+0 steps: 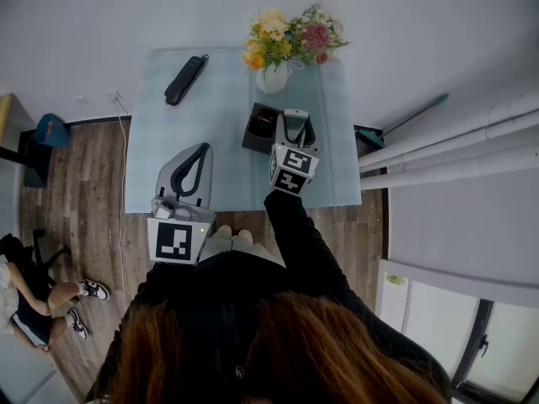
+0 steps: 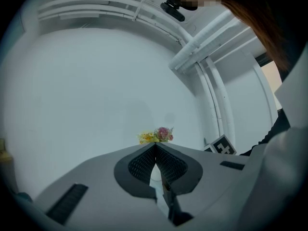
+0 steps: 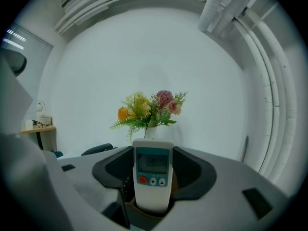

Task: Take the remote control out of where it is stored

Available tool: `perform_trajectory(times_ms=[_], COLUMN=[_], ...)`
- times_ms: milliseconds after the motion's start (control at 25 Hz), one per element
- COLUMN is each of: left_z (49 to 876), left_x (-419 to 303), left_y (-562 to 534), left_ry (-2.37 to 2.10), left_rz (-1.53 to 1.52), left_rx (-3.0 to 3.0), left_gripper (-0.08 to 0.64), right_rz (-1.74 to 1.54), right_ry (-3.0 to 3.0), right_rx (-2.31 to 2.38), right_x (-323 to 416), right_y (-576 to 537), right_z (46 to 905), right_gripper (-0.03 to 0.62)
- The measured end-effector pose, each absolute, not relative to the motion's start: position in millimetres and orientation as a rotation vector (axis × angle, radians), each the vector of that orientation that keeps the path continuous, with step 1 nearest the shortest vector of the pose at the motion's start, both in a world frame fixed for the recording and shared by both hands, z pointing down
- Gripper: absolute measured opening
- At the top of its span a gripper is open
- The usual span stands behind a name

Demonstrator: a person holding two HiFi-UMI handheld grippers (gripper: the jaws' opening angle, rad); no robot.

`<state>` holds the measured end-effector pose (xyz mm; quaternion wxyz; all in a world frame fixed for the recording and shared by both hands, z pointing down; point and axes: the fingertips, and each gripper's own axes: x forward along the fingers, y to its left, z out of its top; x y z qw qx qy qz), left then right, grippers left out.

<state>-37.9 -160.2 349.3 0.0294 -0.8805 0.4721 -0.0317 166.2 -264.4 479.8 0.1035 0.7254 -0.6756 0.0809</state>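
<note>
Right gripper view, right claw (image 3: 153, 163) clamped on upright white remote control (image 3: 153, 177), flowers (image 3: 149, 109) behind, left claw (image 2: 155, 148) pressed together, empty, above tabletop (image 1: 227, 99).

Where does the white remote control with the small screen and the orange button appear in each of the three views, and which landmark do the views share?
Head view: it cannot be singled out; look at the right gripper over the black box.
Left gripper view: not in it.
Right gripper view: the white remote control stands upright at lower centre, clamped between the jaws.
Shared landmark: the flower bouquet.
</note>
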Motion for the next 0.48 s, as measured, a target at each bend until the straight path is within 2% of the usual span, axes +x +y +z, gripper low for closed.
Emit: perform_trajectory(times_ms=[480], left_z=[349.3], left_x=[-40.1], left_y=[-159.6], left_ry=[1.475], left_rz=[-0.088], left_rx=[-2.717], left_gripper=[0.005], right_rz=[0.135], right_ry=[-2.116], right_rx=[2.183], right_x=[163.4], right_y=[-243.1], right_z=[413.5], right_gripper=[0.257])
